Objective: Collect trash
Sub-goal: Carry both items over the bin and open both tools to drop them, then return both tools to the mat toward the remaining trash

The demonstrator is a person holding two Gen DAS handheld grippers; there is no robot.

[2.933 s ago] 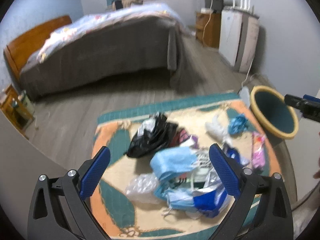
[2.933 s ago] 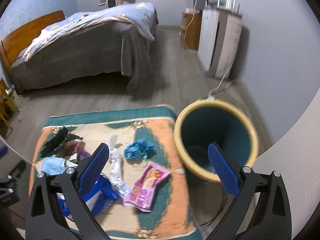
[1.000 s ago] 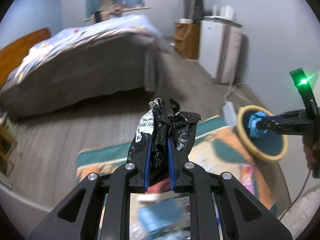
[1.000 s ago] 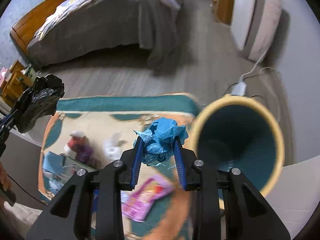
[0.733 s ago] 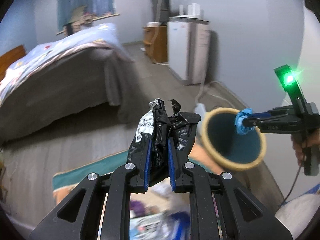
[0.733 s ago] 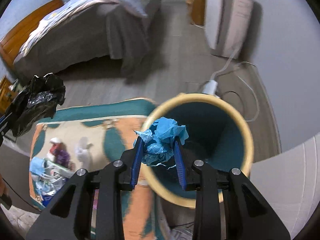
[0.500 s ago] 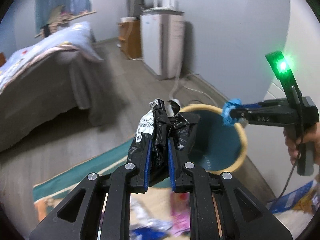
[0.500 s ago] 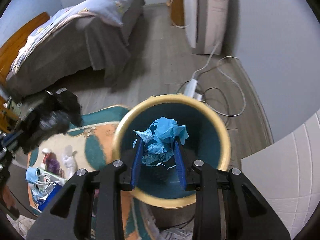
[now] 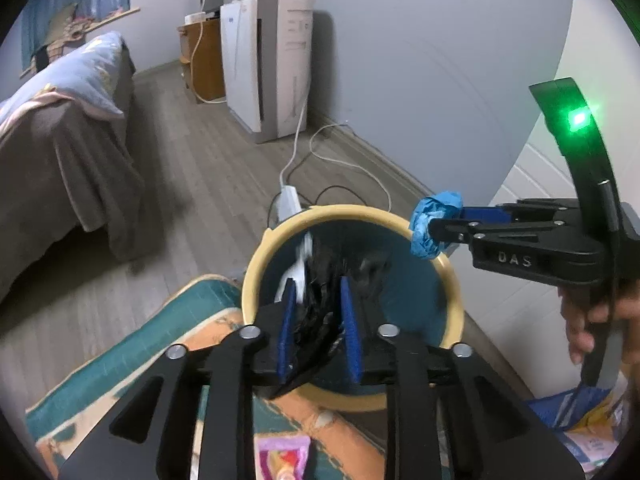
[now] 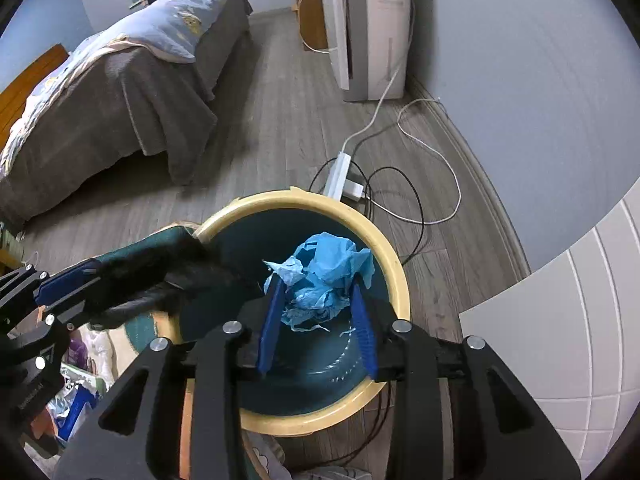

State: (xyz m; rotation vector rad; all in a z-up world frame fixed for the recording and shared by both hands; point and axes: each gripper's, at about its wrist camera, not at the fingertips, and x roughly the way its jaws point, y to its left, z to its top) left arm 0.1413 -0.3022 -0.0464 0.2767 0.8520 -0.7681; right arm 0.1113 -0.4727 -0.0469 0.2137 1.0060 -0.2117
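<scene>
A teal bin with a yellow rim (image 9: 256,264) (image 10: 396,276) stands at the rug's edge. My left gripper (image 9: 318,300) is over the bin mouth, its jaws parted, with a black plastic bag (image 9: 320,312) blurred and loose between them. From the right wrist view the bag (image 10: 152,280) hangs at the bin's left rim. My right gripper (image 10: 320,300) is over the bin, jaws slightly parted around a crumpled blue paper wad (image 10: 324,268) that still sits between them; it also shows in the left wrist view (image 9: 434,220).
A patterned rug (image 9: 132,344) holds a pink wrapper (image 9: 284,456) and more trash at its left (image 10: 76,384). A power strip with cables (image 10: 344,176) lies behind the bin. A bed (image 10: 120,80) and a white appliance (image 10: 364,20) stand beyond. A white tiled wall (image 10: 560,340) is at right.
Both grippers have moved over the bin. My left gripper has opened and the black bag is slipping down. My right jaws have loosened around the blue wad.
</scene>
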